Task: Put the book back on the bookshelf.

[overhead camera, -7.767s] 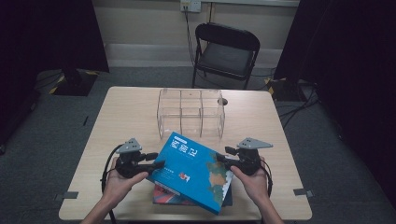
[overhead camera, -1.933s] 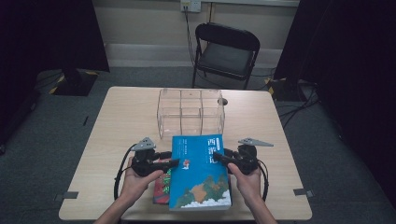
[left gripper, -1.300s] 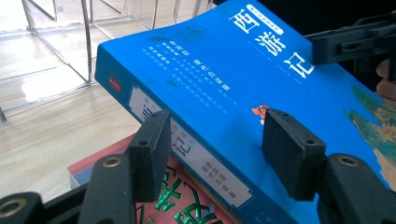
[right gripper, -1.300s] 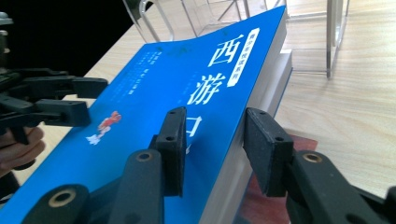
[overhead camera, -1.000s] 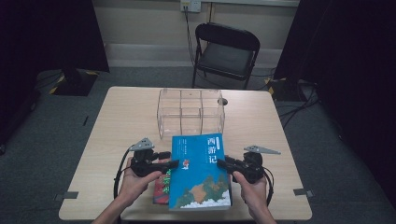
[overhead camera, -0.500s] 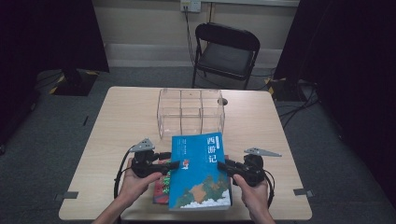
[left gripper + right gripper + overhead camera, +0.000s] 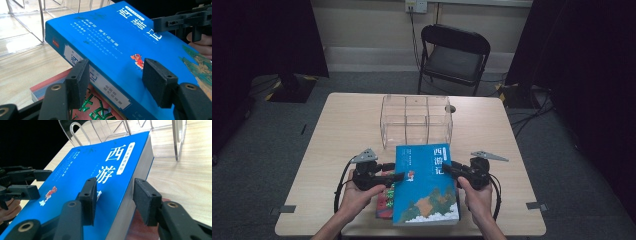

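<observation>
A thick blue book with white Chinese title characters lies on a red-and-green book near the table's front edge. My left gripper is at its spine. In the left gripper view the left gripper is open, one pad by the spine and one over the cover. My right gripper is at the page edge. In the right gripper view the right gripper has just been opening, with the blue book's page edge between the pads and a gap beside it.
A clear acrylic organizer with several compartments stands just behind the books, mid-table. The wooden table has bare room to the left and right. A black chair stands beyond the far edge. Cables trail from both grippers.
The blue book, askew and tilted several seconds ago, now lies square on the lower book. Over the last second the right gripper has shifted slightly at the page edge. The left gripper has stayed put.
</observation>
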{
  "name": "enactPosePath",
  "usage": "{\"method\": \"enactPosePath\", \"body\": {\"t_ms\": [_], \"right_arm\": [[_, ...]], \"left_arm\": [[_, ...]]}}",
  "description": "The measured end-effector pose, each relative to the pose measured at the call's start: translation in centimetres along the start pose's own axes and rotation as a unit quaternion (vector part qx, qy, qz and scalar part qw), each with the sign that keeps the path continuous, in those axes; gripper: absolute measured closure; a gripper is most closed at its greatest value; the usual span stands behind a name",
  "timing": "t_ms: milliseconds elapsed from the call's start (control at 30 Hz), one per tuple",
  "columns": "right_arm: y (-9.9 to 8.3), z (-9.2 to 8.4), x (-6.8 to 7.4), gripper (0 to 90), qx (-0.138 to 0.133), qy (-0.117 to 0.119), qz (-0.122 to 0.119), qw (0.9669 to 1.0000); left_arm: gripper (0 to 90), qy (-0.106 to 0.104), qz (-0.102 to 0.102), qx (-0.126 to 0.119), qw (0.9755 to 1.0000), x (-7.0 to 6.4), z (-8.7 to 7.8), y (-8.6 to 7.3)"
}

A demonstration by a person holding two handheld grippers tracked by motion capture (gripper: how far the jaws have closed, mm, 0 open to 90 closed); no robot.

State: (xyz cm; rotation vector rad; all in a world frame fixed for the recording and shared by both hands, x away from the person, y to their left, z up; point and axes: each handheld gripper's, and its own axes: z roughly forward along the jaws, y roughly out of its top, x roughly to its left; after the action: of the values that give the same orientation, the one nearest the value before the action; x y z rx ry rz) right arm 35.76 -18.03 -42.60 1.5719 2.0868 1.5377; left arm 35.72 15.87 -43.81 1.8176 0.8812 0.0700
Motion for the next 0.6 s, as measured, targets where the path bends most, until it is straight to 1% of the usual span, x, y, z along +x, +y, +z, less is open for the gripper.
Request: {"method": "enactPosePath", "body": {"t_ms": [67,100,133,167,200,233,300,400,500,567,600], "right_arm": [[0.1,-0.1,0.1,55.6,0.003,-0.002,0.001,1.0000],[0.1,-0.3,0.2,57.6,0.002,0.000,0.008,1.0000],[0.1,-0.3,0.2,57.6,0.002,0.000,0.008,1.0000],[0.1,-0.6,0.1,59.5,-0.002,0.005,0.013,0.9999],[0.1,-0.6,0.1,59.5,-0.002,0.005,0.013,0.9999],[0.1,-0.9,0.2,59.9,-0.006,0.014,0.018,0.9997],[0.1,-1.1,0.4,60.4,-0.010,0.016,0.014,0.9997],[0.1,-1.2,0.4,60.3,-0.007,0.017,0.019,0.9997],[0.0,-1.7,0.7,60.4,-0.003,0.030,0.021,0.9993],[-0.1,-2.0,0.8,60.4,0.004,0.041,0.029,0.9987],[-0.1,-2.0,0.8,60.4,0.004,0.041,0.029,0.9987]], "left_arm": [[39.2,-0.001,0.000,0.002,1.0000,0.0,0.0,0.0],[39.3,-0.001,0.000,0.002,1.0000,0.0,0.0,0.0],[39.2,-0.001,0.000,0.002,1.0000,0.0,0.0,0.0],[39.2,-0.001,-0.001,0.002,1.0000,0.1,0.0,0.0],[39.2,-0.001,-0.001,0.002,1.0000,0.1,0.0,0.0],[39.2,-0.002,-0.001,0.001,1.0000,0.1,0.0,0.0],[39.2,-0.001,-0.002,0.002,1.0000,0.1,0.0,0.0],[39.2,0.000,-0.003,0.002,1.0000,0.1,0.0,0.0],[39.2,-0.002,-0.004,0.001,1.0000,0.1,0.0,0.0],[39.1,-0.003,-0.004,0.001,1.0000,0.1,0.0,-0.1],[39.1,-0.003,-0.004,0.001,1.0000,0.1,0.0,-0.1]]}}
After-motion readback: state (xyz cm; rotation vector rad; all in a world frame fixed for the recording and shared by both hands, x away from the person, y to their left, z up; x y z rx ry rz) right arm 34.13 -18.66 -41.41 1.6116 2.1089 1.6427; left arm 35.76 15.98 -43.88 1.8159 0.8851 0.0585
